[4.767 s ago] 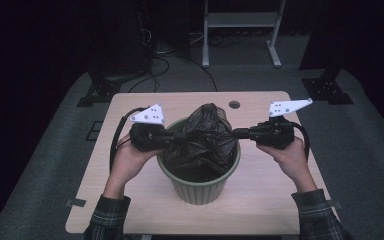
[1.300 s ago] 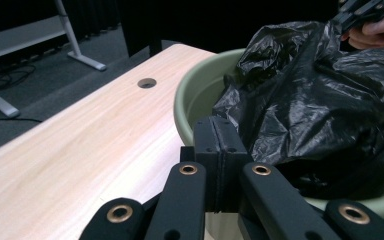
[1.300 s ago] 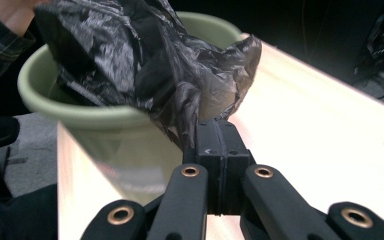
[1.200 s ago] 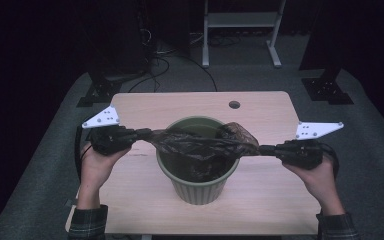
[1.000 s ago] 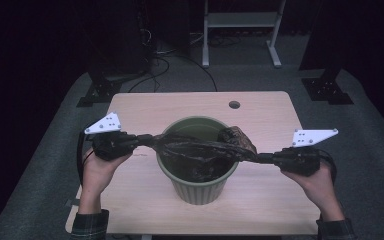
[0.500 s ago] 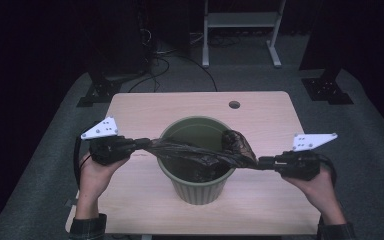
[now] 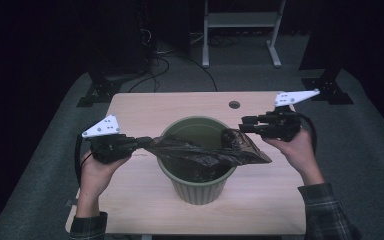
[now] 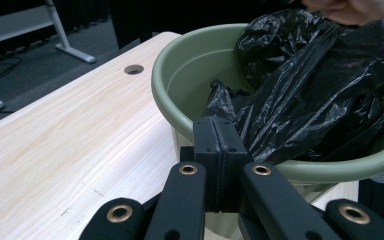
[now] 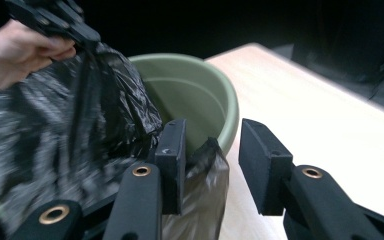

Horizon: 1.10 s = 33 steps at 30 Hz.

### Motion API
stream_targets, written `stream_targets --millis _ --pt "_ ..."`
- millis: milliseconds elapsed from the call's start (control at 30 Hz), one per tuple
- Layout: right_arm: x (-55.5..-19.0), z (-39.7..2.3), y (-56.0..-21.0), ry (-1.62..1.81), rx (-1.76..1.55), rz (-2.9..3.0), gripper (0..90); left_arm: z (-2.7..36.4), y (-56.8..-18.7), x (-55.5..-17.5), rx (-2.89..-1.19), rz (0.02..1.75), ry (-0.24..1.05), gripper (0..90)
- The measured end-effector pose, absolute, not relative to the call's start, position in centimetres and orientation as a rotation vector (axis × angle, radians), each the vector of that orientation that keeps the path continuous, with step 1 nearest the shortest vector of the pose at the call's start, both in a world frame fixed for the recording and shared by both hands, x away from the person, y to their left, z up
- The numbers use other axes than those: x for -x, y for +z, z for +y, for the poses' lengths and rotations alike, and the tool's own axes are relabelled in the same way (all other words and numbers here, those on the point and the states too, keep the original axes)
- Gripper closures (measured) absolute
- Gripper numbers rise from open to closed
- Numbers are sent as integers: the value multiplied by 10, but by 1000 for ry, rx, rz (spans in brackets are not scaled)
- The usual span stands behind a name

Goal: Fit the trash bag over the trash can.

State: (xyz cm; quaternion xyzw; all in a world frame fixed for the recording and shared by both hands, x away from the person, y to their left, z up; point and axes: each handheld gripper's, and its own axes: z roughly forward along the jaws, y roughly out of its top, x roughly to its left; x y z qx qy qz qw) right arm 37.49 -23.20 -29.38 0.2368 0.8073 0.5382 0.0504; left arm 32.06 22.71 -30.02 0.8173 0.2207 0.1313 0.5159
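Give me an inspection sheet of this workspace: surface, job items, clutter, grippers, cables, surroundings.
Surface: light wooden table with a round hole near the far edge.
Job's things: green bin at mid-table; black plastic bag draped across its mouth, one end hanging over the bin's right rim.
Clutter: nothing seen.
Grippers: left gripper shut on the bag's edge by the bin's left rim. Right gripper has just been opening; a flap of bag lies against one jaw, not pinched.
Cables: one black cable loops from each gripper; more cables lie on the floor beyond the table.
Surroundings: grey carpet, dark room, a white frame stand behind, black stand feet at both far corners.
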Motion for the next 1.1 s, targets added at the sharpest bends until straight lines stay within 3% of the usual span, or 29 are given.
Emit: stream_targets --millis 100,233,300,567,967,1100 --pt "-388 -218 -303 1629 -739 2524 632 227 -300 -321 -1967 527 318 898" --pt "-388 -210 -307 1559 -721 2519 848 227 -299 -321 -1962 526 319 898" --pt "-386 -212 -305 1532 -711 2475 900 227 -298 -321 -1968 527 327 898" --pt "-385 -244 -301 1479 -842 2243 900 234 -299 -324 -1978 570 361 899" --pt "-386 -279 -336 1296 -1068 2109 900 250 -301 -326 -1955 617 377 899" --pt "-380 -292 -325 1458 -1069 2028 709 246 -301 -326 -1962 605 379 899"
